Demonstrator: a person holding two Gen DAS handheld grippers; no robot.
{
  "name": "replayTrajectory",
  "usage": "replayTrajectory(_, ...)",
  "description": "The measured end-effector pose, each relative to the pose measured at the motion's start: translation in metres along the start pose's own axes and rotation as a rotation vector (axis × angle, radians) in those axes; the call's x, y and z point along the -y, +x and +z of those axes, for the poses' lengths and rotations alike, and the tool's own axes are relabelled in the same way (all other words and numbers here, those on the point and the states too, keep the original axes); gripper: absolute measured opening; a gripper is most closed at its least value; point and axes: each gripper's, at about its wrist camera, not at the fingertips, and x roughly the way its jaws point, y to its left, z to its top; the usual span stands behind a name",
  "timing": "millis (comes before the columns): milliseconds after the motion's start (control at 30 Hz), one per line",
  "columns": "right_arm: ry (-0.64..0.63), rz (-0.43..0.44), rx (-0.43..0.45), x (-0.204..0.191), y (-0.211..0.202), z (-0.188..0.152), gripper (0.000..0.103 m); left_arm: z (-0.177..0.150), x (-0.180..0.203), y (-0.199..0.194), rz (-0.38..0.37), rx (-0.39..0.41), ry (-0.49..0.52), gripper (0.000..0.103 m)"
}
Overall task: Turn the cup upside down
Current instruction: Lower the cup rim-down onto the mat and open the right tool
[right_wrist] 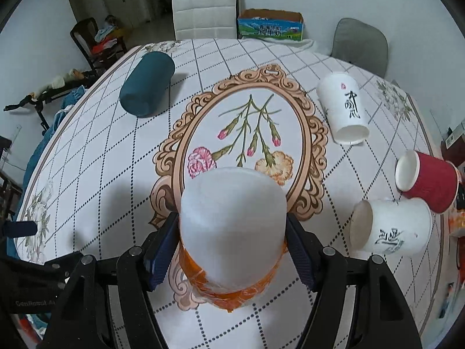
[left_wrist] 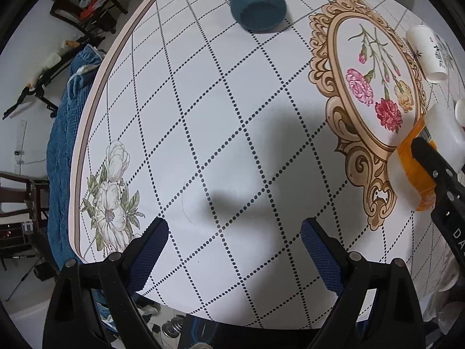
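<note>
Gripping the translucent white cup (right_wrist: pixel 231 221) between its two blue pads (right_wrist: pixel 161 250), the right gripper (right_wrist: pixel 231 247) has the cup by its lower, orange-banded part, with the closed end pointing away from the camera. The cup sits over the near end of the ornate oval floral medallion (right_wrist: pixel 247 133) printed on the tablecloth (right_wrist: pixel 96 151). Whether its orange end touches the cloth cannot be told.

By this look the step in hand is the turn or the setting-down of the cup, mouth downward. The next move calls for lowering it squarely until the rim meets the cloth, then parting the fingers without tipping it.

The left gripper (left_wrist: pixel 234 247) hovers left of the medallion with its jaws spread wide and nothing between them.

Around the medallion lie other cups on their sides: a teal cup (right_wrist: pixel 146 84) to its far left, a white paper cup with black calligraphy (right_wrist: pixel 343 110) to its right, and nearer on the right a second white calligraphy cup (right_wrist: pixel 391 226) just beside a red ribbed cup (right_wrist: pixel 427 180).
</note>
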Motion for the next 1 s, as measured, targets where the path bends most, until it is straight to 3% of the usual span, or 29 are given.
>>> replayTrajectory(100, 0.014, -0.003, -0.028, 0.004, 0.004, -0.001, 0.078, -0.002, 0.004, -0.008, 0.001, 0.023, 0.025, 0.093)
replayTrajectory(167, 0.026, 0.001, -0.033, 0.006, -0.004, -0.001, 0.088, -0.003, 0.006, -0.017, 0.004, 0.052, 0.042, 0.093)
replayTrajectory(367, 0.101, 0.000, -0.057, 0.018, -0.042, -0.007, 0.094, -0.009, 0.005, -0.053, -0.012, 0.138, 0.051, 0.093)
replayTrajectory(733, 0.171, -0.214, 0.050, 0.037, -0.171, -0.037, 0.098, -0.040, 0.007, -0.136, -0.055, 0.306, 0.086, 0.093)
replayTrajectory(1000, 0.164, -0.242, 0.136, 0.032, -0.244, -0.057, 0.098, -0.079, 0.009, -0.194, -0.078, 0.416, 0.073, 0.099)
